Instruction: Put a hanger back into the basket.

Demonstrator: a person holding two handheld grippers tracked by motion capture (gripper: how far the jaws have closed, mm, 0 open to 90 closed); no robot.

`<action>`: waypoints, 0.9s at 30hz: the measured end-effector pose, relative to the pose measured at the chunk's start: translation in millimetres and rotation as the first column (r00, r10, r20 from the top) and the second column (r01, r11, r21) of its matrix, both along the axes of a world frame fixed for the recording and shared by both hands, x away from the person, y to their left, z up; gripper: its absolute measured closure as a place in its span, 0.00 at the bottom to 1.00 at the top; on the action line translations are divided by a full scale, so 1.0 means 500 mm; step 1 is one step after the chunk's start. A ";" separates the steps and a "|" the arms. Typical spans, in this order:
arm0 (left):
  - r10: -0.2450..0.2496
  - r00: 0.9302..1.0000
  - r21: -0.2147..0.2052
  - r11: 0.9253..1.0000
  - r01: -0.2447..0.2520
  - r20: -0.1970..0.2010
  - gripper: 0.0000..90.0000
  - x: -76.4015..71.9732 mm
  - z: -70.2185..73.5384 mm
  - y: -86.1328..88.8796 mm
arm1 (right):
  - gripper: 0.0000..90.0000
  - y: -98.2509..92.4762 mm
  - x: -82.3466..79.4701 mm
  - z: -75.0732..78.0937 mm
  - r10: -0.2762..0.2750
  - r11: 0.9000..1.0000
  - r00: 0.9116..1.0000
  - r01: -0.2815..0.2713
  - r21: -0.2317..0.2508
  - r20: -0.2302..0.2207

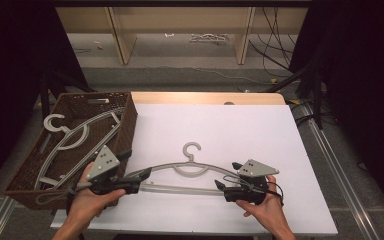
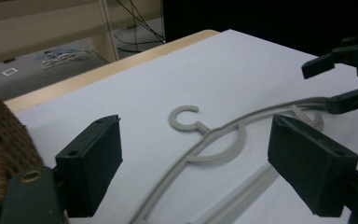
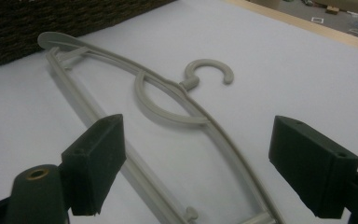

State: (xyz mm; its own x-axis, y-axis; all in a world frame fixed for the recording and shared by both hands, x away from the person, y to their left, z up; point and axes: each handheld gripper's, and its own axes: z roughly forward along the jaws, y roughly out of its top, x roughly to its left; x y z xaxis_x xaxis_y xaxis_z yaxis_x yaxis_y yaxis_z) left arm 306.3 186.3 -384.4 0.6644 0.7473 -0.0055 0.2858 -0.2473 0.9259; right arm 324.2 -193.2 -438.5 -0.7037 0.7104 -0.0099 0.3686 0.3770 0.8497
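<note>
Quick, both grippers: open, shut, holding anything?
Left gripper: open, jaws astride the grey hanger, not gripping.
Right gripper: open, jaws astride the same hanger.

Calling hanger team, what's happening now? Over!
Both hand-held grippers, left and right, open at the ends of the grey plastic hanger. Hanger flat on white table. Nothing in the way.

My high view: desk (image 1: 260, 130) evenly lit from overhead, white sheet bright, no glare. Side margins near black. Soft short shadow under hanger (image 1: 190, 167). Overall grain, low sharpness. Left claw (image 2: 196, 163) view: near pads blurred, hanger soft toward bottom edge. Right claw (image 3: 196, 163) view: pads soft, basket (image 3: 51, 23) dark, little weave detail.
</note>
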 end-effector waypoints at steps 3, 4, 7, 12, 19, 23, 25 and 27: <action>-0.022 1.000 0.004 1.000 0.023 -0.009 0.20 -0.006 -0.022 -0.014 | 0.22 -0.001 0.000 0.000 0.001 1.000 1.000 -0.001 0.001 0.002; -0.031 0.999 0.005 0.999 0.032 -0.013 0.20 -0.008 -0.028 -0.018 | 0.22 -0.001 0.000 -0.001 0.001 1.000 1.000 -0.001 0.000 0.002; -0.036 0.999 -0.005 0.999 0.036 -0.006 0.20 -0.016 -0.045 -0.028 | 0.22 -0.001 -0.001 -0.002 -0.004 1.000 1.000 0.004 -0.004 0.009; -0.050 0.999 -0.006 0.999 0.050 0.017 0.20 -0.029 -0.077 -0.039 | 0.22 0.000 0.001 -0.005 -0.004 1.000 1.000 0.004 -0.008 0.006; -0.060 0.998 -0.001 0.998 0.060 -0.031 0.20 -0.035 -0.106 -0.041 | 0.22 0.000 0.010 -0.006 -0.004 1.000 1.000 0.004 -0.015 0.013; -0.066 0.997 0.017 0.998 0.067 -0.034 0.20 -0.029 -0.112 -0.044 | 0.23 0.007 0.030 -0.017 -0.012 0.999 1.000 0.011 -0.053 -0.014; -0.068 0.997 0.025 0.997 0.069 -0.038 0.20 -0.029 -0.115 -0.045 | 0.27 0.014 0.050 -0.025 0.010 0.996 0.999 -0.014 -0.093 -0.046; -0.070 0.997 0.022 0.997 0.070 -0.035 0.20 -0.028 -0.115 -0.046 | 0.30 0.021 0.067 -0.032 0.040 0.989 0.997 -0.049 -0.137 -0.063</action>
State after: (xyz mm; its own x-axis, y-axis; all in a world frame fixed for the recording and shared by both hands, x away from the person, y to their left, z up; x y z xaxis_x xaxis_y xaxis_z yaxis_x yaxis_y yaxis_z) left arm 292.0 163.5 -441.9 0.7148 0.6992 -0.0125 0.2983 -0.2887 0.9098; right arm 357.9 -182.5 -454.5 -0.7368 0.6732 -0.0631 0.3972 0.5065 0.7653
